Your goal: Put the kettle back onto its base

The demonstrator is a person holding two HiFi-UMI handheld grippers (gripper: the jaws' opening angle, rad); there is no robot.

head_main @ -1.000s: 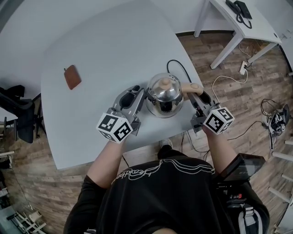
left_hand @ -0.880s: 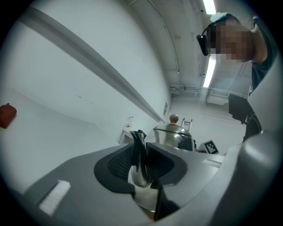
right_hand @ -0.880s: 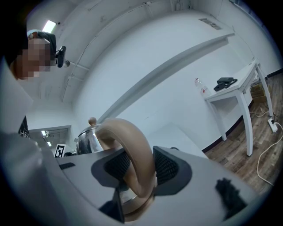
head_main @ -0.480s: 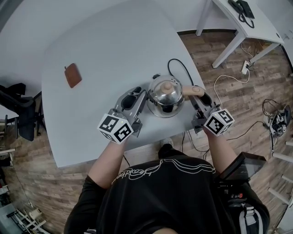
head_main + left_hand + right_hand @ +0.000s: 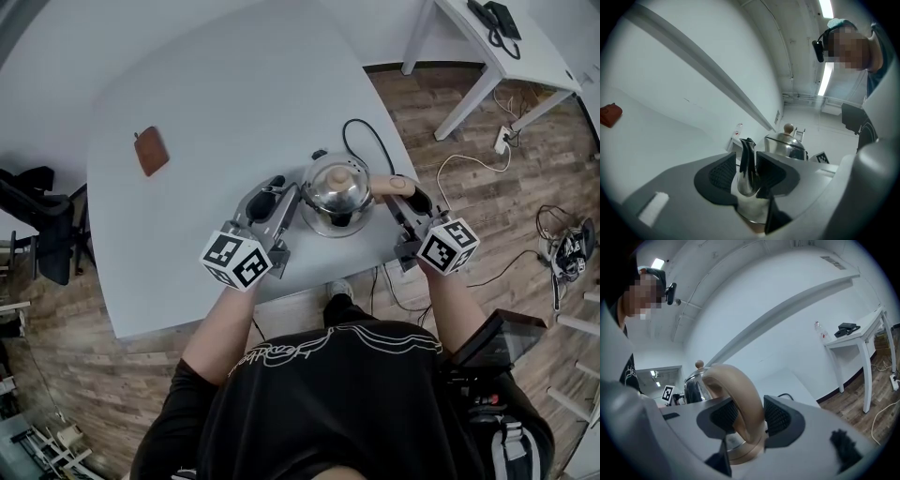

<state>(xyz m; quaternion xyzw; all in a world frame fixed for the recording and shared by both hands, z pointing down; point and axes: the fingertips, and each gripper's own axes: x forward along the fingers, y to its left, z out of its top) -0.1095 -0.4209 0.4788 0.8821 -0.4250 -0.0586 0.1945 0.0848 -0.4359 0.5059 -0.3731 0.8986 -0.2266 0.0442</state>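
The steel kettle (image 5: 335, 192) has come down since a second ago. In the head view it reads smaller and lower than it did then, and it now sits near the 5 o'clock corner of the grey table (image 5: 234, 94). Its black power cord (image 5: 373, 139) loops away at 12 o'clock. The base itself is hidden beneath the body, so whether the kettle is fully seated cannot be seen. From the drop and the cord's position, it looks to be resting where it belongs.

At the kettle's 9 o'clock, the left gripper (image 5: 281, 194) is letting go. Its jaws are opening, and the left gripper view (image 5: 747, 164) shows the dark-tipped spout (image 5: 748, 157) standing between the pads, with a sliver of space on one side.

At 3 o'clock, the right gripper (image 5: 403, 194) has not released. The right gripper view (image 5: 745, 416) shows both ribbed pads pressed against the tan handle (image 5: 740, 394), which arches up between them.

A brown pouch (image 5: 150, 153) lies well apart at 10 o'clock, untouched by either gripper.

The task appears nearly done. What seems to remain is freeing the handle and drawing both grippers clear without nudging the kettle off its seat.
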